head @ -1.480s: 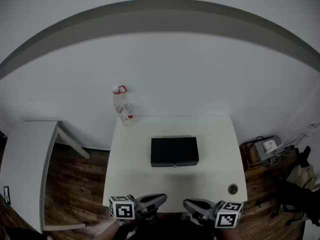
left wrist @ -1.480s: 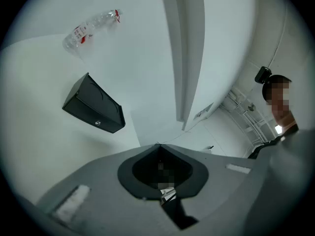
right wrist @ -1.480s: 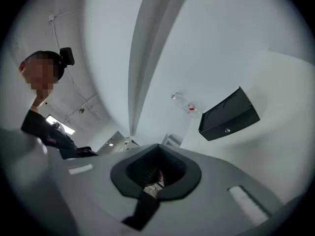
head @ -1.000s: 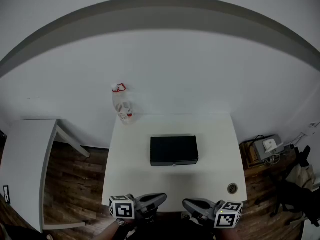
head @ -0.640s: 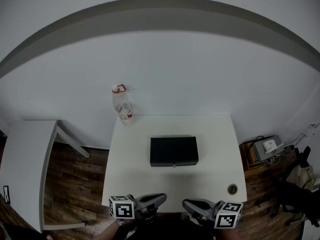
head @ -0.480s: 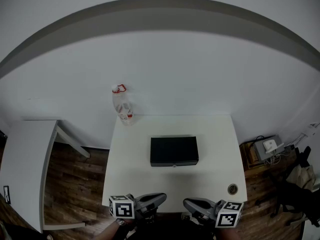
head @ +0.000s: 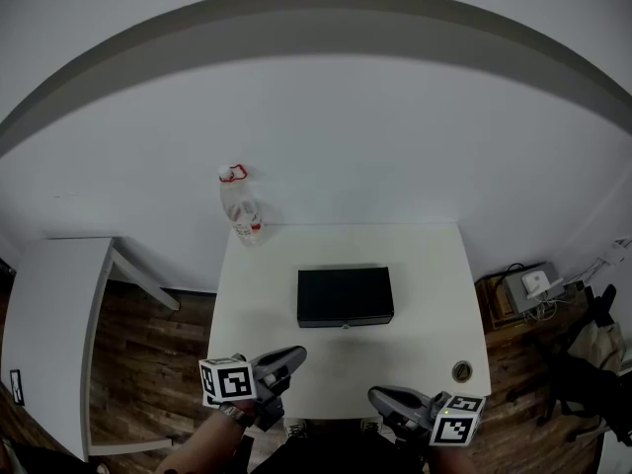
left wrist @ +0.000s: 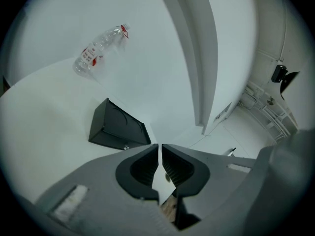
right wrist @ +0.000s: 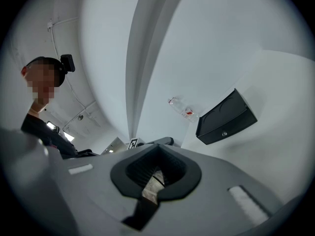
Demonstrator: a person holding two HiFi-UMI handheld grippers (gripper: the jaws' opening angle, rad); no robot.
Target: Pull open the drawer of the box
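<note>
The flat black rectangular box (head: 345,295) lay at the middle of the white counter (head: 434,265), its small silver knob (head: 345,327) facing the near edge. Rigid but probably light, it would likely slide unless braced while that tiny knob was pinched. By that edge the left hand-held gripper (head: 296,352) had just been opening its jaws to a narrow, empty slit; the right hand-held gripper (head: 377,395) was closed on nothing.

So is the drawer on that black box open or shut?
Shut: the black box has its front flush, knob tight against it, nothing sliding out.
</note>
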